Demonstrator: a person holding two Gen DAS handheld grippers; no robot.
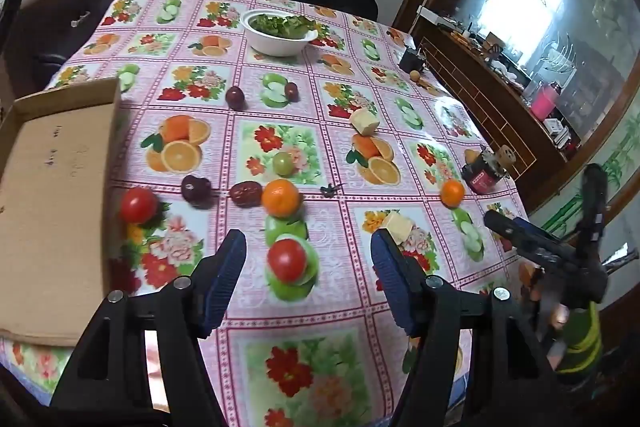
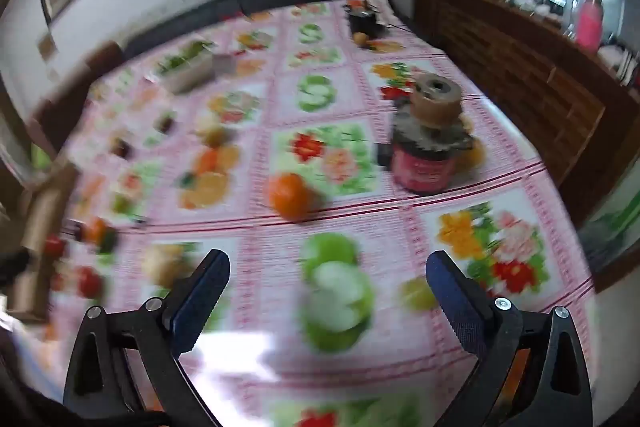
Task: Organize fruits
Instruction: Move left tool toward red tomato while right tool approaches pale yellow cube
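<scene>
My left gripper (image 1: 308, 247) is open and empty, with a red tomato (image 1: 287, 259) on the table between its fingers, a little ahead. Beyond lie an orange (image 1: 281, 197), a red date (image 1: 245, 193), a dark plum (image 1: 196, 190), a second tomato (image 1: 138, 205), a green fruit (image 1: 283, 163) and another orange (image 1: 453, 192). A cardboard box (image 1: 56, 195) stands at the left. My right gripper (image 2: 328, 267) is open and empty above the tablecloth; that view is blurred. An orange (image 2: 289, 195) lies ahead of it. The right gripper also shows at the table's right edge (image 1: 520, 231).
A white bowl of greens (image 1: 280, 31) sits at the far side. A red jar with a tape roll on it (image 2: 428, 151) stands at the right. Two pale blocks (image 1: 365, 122) (image 1: 398, 226) and two dark fruits (image 1: 235, 97) lie on the flowered tablecloth (image 1: 320, 347). A wooden cabinet (image 1: 500, 99) is at the right.
</scene>
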